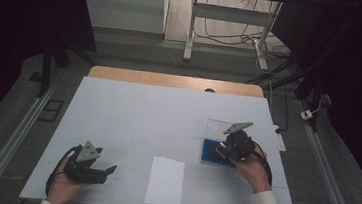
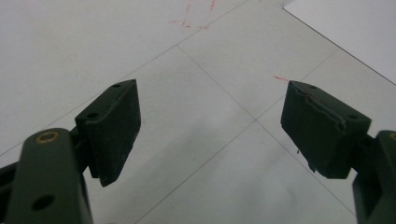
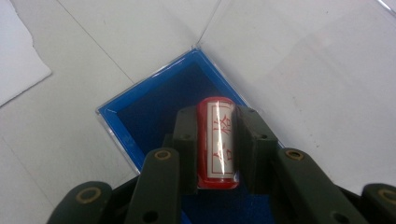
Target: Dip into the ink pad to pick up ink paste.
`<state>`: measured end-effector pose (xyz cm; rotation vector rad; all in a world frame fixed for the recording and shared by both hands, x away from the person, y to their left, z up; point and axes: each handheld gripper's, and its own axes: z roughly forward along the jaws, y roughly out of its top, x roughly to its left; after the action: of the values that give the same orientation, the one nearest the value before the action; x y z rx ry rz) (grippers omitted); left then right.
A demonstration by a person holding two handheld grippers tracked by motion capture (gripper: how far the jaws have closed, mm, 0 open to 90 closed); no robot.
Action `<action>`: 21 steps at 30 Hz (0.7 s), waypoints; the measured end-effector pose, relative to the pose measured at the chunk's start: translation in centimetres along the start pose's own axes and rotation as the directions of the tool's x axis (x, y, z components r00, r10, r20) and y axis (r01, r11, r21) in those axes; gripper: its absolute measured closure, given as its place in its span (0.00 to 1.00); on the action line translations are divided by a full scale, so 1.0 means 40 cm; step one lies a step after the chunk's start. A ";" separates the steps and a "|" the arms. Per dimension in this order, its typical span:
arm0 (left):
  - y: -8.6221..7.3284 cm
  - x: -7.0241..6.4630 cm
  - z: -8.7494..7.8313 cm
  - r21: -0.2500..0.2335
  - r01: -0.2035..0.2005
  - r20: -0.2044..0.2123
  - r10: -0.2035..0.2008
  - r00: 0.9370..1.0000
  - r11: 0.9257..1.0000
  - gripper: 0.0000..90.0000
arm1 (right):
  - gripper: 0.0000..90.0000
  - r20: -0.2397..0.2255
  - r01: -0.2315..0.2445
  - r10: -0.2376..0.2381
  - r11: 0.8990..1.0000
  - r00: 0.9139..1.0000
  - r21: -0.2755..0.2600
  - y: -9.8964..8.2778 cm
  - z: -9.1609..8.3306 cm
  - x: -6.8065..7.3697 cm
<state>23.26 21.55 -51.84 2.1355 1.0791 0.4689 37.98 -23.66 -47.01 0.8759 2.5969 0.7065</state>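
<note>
White tabletop [image 1: 133, 112], seemingly dim room

Dim, dark-edged high view; gripper views evenly lit, slightly soft, faint shadows

A lab or recording studio set up for data capture. A white surface [image 1: 133, 112] marked with thin grid lines sits inside dark curtains [image 1: 21, 21]. Metal rails [image 1: 12, 141] run along the grey carpeted floor [image 1: 138, 57] on both sides. Behind stand a white desk frame [image 1: 227, 16], loose cables [image 1: 230, 36] and a power strip [image 1: 307, 114].
</note>
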 end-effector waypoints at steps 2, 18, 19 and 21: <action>0.001 -0.001 -0.002 -0.003 0.002 -0.004 -0.002 1.000 1.000 0.23 | 0.78 0.000 0.008 -0.008 1.000 1.000 -0.008 0.000 -0.003 0.000; -0.004 0.010 -0.007 -0.012 0.021 -0.014 -0.021 1.000 1.000 0.23 | 0.78 -0.034 -0.017 0.011 0.980 0.999 -0.197 0.016 -0.112 -0.003; -0.003 0.009 -0.006 -0.011 0.020 -0.014 -0.020 1.000 1.000 0.23 | 0.78 -0.034 -0.016 0.009 0.979 0.999 -0.204 0.018 -0.118 0.000; -0.002 0.007 -0.005 -0.010 0.018 -0.012 -0.018 1.000 1.000 0.23 | 0.78 -0.032 -0.018 0.012 0.976 0.999 -0.216 0.022 -0.124 0.005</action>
<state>23.26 21.89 -51.77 2.1153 1.0997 0.4789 36.11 -24.66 -42.46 0.8233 2.4819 0.9926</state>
